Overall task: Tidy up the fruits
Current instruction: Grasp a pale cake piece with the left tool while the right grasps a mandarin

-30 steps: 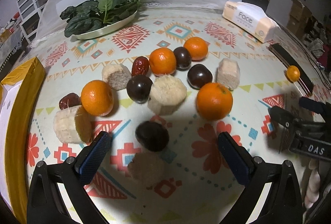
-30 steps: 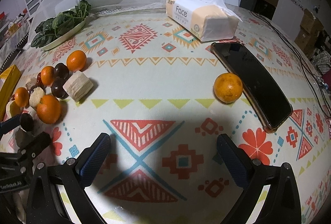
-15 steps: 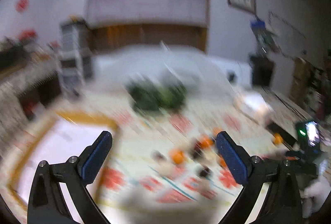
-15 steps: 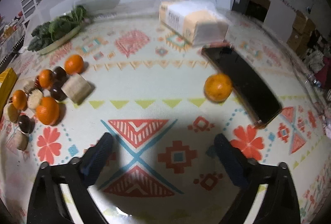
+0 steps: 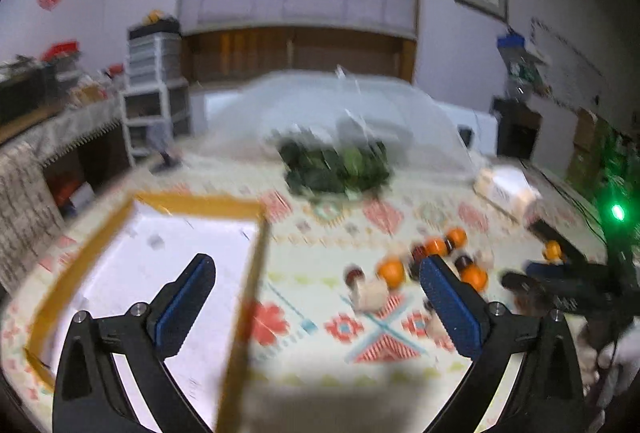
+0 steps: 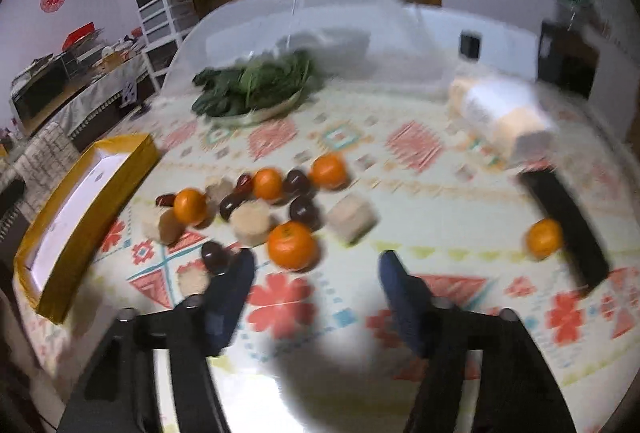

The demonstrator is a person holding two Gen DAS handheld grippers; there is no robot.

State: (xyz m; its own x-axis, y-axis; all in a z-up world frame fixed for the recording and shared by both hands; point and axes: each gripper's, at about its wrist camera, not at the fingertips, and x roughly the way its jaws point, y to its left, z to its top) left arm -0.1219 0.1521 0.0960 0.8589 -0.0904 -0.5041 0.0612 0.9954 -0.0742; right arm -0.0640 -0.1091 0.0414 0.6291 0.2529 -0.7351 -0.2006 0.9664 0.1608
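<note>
Count, from my right claw's view; some blur.

- Oranges (image 6: 292,245): 5. Four sit in the cluster left of centre, one (image 6: 544,237) lies alone at far right.
- Dark round fruits (image 6: 304,209): 4.
- Red dates (image 6: 244,181): 2.
- Pale chunks (image 6: 352,217): 5.
- Yellow-edged tray (image 6: 86,217): 1, at left.
- Plate of greens (image 6: 256,83): 1, far side.
- Mesh cover (image 6: 340,13): 1.
- Tissue pack (image 6: 500,113): 1.
- Phone (image 6: 568,225): 1.
</note>
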